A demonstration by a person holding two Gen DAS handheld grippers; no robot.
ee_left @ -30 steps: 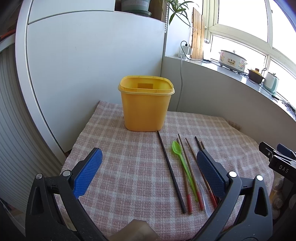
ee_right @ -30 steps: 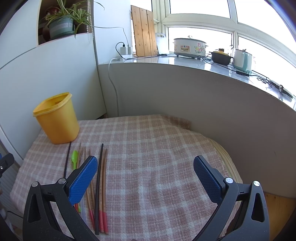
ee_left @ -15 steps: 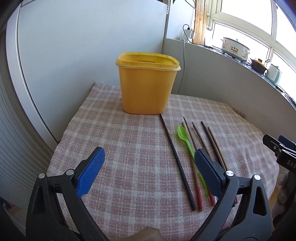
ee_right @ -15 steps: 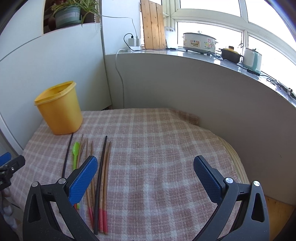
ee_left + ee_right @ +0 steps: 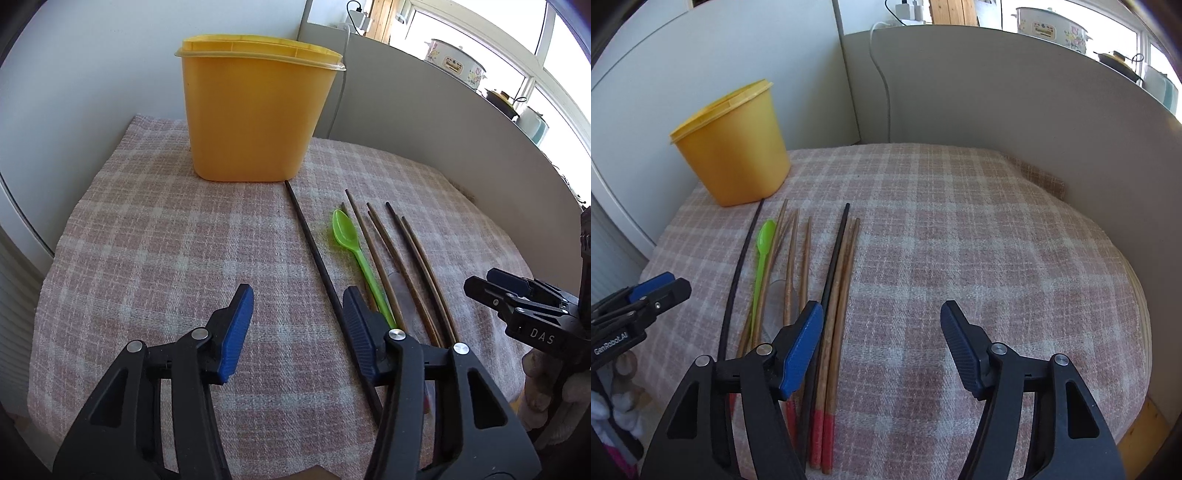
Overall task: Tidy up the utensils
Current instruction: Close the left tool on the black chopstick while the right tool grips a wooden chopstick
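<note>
A yellow bin (image 5: 255,118) stands at the back of the checked cloth; it also shows in the right wrist view (image 5: 733,151). Beside it lie a black chopstick (image 5: 314,254), a green spoon (image 5: 349,240) and several brown chopsticks (image 5: 406,266). The right wrist view shows the green spoon (image 5: 762,251), a second black chopstick (image 5: 833,273) and red-tipped brown chopsticks (image 5: 842,295). My left gripper (image 5: 297,328) is open, low over the cloth, its right finger by the black chopstick. My right gripper (image 5: 882,347) is open, its left finger over the chopsticks.
The checked cloth (image 5: 960,240) covers a small round table hemmed by a white cabinet on the left and a grey wall (image 5: 997,92) behind. A sill above holds pots (image 5: 1052,26). The table edge drops off at front and right.
Both grippers have come down and forward toward the utensils. Their jaws have narrowed but stay open. The utensils and bin have not moved.
</note>
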